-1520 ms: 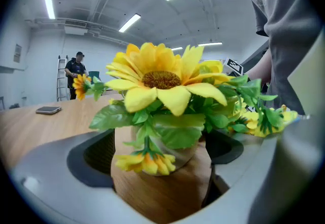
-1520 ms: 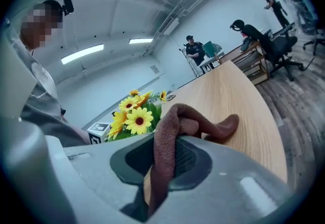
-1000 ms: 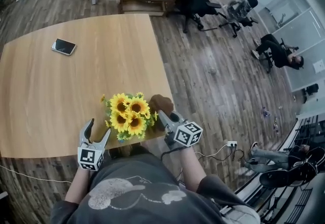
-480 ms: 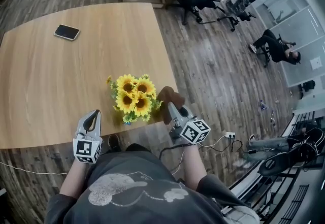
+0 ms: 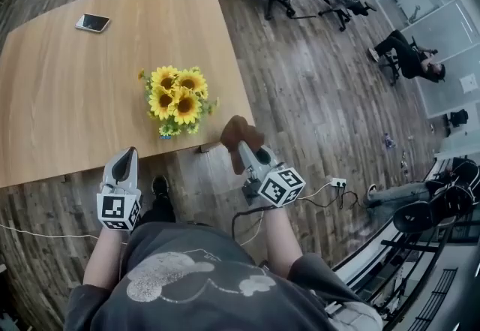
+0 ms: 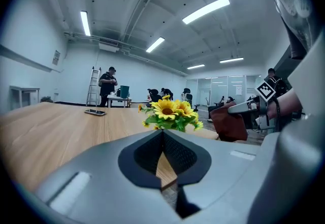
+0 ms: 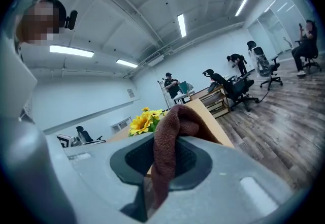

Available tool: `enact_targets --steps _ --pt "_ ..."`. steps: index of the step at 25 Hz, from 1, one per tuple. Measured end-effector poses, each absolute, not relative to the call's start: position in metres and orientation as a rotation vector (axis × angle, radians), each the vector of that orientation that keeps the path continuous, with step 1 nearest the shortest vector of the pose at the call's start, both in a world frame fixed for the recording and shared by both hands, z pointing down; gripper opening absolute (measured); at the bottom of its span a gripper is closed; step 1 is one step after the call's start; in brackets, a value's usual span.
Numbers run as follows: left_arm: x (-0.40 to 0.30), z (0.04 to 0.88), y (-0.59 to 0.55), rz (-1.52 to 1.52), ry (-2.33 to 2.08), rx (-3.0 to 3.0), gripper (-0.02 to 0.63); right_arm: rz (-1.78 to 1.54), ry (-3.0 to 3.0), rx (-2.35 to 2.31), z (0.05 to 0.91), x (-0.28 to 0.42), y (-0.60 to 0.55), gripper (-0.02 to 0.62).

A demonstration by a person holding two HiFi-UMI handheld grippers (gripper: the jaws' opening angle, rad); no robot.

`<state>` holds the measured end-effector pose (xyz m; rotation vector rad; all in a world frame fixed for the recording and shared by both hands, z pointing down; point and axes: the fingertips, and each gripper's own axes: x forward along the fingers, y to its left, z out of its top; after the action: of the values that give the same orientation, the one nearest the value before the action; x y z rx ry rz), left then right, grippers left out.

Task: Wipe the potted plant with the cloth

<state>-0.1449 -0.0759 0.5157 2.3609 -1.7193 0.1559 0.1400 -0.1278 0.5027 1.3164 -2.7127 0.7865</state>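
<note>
While the right claw [image 5: 246, 153] clenches a brown cloth [image 5: 237, 131], the left claw [image 5: 128, 157] is closed tight and empty. Both hover off the table's [image 5: 67, 119] near edge, apart from the sunflower plant [image 5: 174, 100] standing near that edge.

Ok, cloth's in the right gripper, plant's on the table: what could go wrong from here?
1. The potted plant stands near the table's near edge; a firm push with the cloth might tip it off.
2. The left gripper is shut, empty and off the table, so nothing steadies the plant.
</note>
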Motion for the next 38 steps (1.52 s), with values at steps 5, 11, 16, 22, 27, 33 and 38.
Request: enact_targets --steps 5,11,16,22,27,33,38 --pt "-0.119 0.507 -0.018 0.122 -1.785 2.334 0.018 0.773 -2.741 1.254 0.501 0.163 -0.063 0.049" --pt "-0.087 0.489 0.053 0.108 -1.837 2.321 0.018 0.823 -2.794 1.200 0.501 0.180 0.005 0.049" --pt "-0.074 0.470 0.091 0.103 -1.860 2.336 0.018 0.848 -2.834 1.160 0.502 0.178 0.037 0.049" --pt "-0.071 0.462 0.111 0.082 -1.860 2.349 0.018 0.830 -2.836 1.155 0.507 0.178 0.068 0.049" --pt "-0.066 0.472 0.129 0.071 -1.810 2.362 0.018 0.837 -2.812 1.247 0.508 0.189 0.093 0.049" --pt "-0.080 0.462 0.174 -0.037 -1.748 2.378 0.018 0.807 -2.842 1.318 0.488 0.171 0.140 0.049" --pt "-0.104 0.450 0.218 -0.090 -1.734 2.399 0.018 0.732 -2.883 1.272 0.468 0.137 0.190 0.049"
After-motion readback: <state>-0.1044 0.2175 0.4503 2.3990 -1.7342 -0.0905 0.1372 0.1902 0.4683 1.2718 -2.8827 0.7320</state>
